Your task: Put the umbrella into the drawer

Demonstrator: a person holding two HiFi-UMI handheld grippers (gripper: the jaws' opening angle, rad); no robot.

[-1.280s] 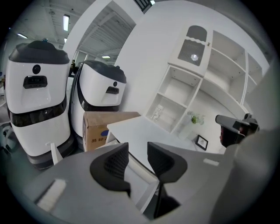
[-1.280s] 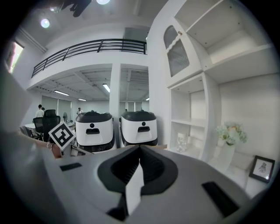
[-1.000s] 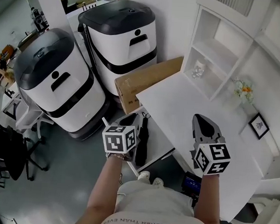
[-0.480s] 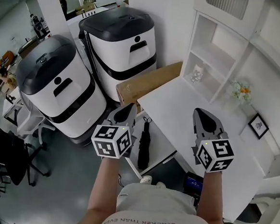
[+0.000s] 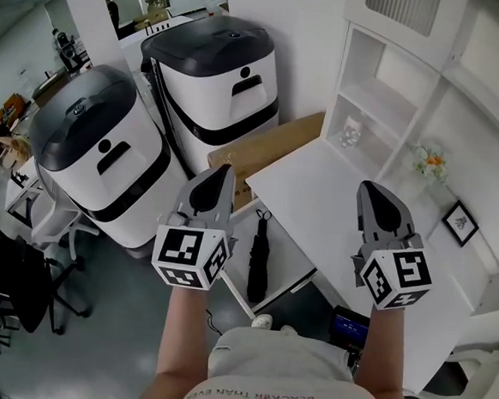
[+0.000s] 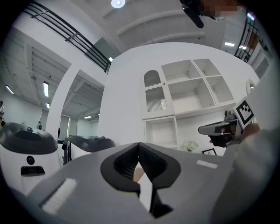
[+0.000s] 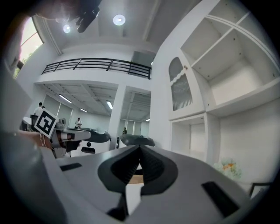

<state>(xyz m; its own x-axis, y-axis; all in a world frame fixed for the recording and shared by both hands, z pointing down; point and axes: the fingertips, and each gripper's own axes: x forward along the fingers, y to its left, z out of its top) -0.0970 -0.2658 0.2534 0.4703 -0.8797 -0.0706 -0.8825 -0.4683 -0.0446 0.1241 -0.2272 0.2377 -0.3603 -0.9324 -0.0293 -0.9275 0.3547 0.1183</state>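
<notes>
A folded black umbrella (image 5: 258,260) lies lengthwise in the open white drawer (image 5: 291,245) under the desk's front edge. My left gripper (image 5: 222,170) is held up in the air above and to the left of the drawer, well off the umbrella. Its jaws are shut with nothing between them (image 6: 139,148). My right gripper (image 5: 373,189) hovers over the white desk (image 5: 335,201), also shut and empty (image 7: 140,148). Each gripper shows at the side of the other's view, level with it.
Two large white-and-black bins (image 5: 107,153) (image 5: 221,72) stand left of the desk, with a cardboard box (image 5: 262,145) leaning between them and the desk. A white shelf unit (image 5: 386,102), flowers (image 5: 431,159) and a small picture frame (image 5: 460,224) line the desk's back. An office chair (image 5: 11,279) is at far left.
Both grippers have risen. The left one lifted away from the umbrella and rolled its marker cube; the umbrella stays lying in the drawer.
</notes>
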